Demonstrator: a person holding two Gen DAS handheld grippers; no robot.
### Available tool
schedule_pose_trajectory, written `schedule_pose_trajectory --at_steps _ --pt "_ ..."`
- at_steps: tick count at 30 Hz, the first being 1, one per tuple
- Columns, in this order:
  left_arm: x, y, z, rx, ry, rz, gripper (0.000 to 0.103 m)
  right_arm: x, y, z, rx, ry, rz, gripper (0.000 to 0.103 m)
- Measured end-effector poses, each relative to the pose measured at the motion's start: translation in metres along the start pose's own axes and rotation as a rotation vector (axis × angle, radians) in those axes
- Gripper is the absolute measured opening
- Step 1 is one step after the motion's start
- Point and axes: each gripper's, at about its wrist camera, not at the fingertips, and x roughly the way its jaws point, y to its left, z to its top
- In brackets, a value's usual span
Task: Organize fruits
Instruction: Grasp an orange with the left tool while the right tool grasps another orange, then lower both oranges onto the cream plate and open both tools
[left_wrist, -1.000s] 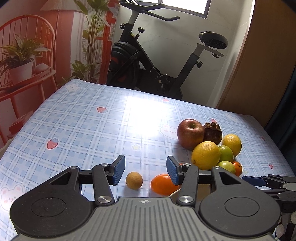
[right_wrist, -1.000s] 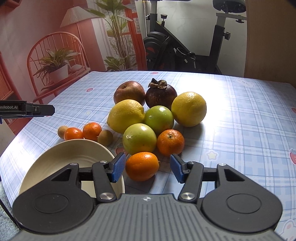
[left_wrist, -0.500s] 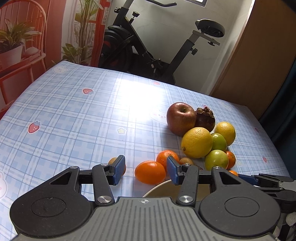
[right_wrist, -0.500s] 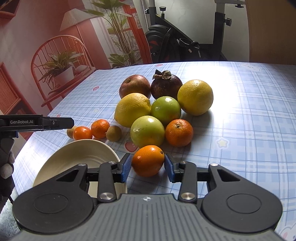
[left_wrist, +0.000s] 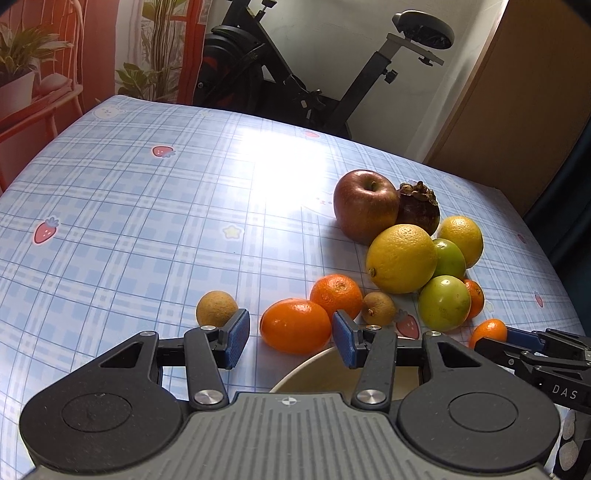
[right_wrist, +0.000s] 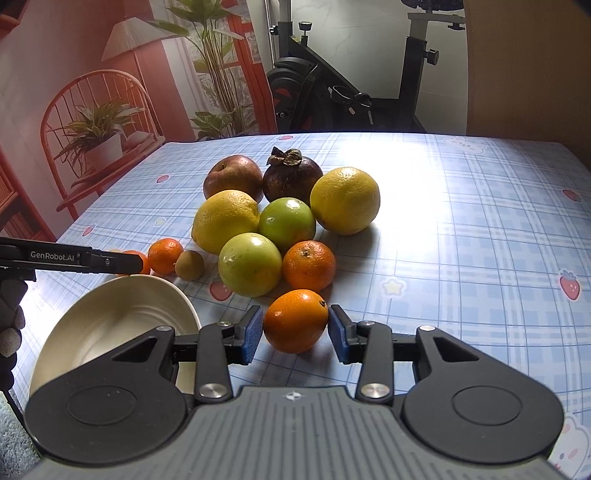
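One cream bowl (right_wrist: 110, 317) sits beside the right tool's (right_wrist: 295, 330) clamped tangerine (right_wrist: 295, 319).

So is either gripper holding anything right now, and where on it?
The right gripper pinches a small orange across its sides. The left gripper is open around another orange, not gripping.

A black exercise bike (right_wrist: 332, 85) stands before the white wall (left_wrist: 332, 44).

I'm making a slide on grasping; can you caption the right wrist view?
Right gripper fingers closed on a tangerine beside the cream bowl, fruit pile behind.
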Motion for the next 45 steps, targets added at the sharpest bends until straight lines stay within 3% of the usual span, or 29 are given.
schedule_pose_trajectory --at_steps 3,5,12,26,45 --pt "0.002 0.0 0.0 0.007 0.002 0.0 0.052 0.0 0.0 0.0 0.0 -0.002 0.0 0.041" --pt "0.004 -0.003 0.0 0.013 -0.004 -0.01 0.046 0.001 0.0 0.0 0.004 -0.003 0.001 0.041" --pt "-0.008 -0.009 -0.002 0.049 -0.04 0.027 0.046 -0.008 0.003 0.004 0.002 -0.023 0.008 0.041" --pt "-0.066 -0.033 -0.014 0.146 -0.128 -0.013 0.046 -0.032 0.041 0.007 -0.097 -0.07 0.054 0.041" --pt "-0.066 -0.024 -0.05 0.175 -0.064 -0.045 0.046 -0.015 0.068 -0.013 -0.175 0.028 0.087 0.041"
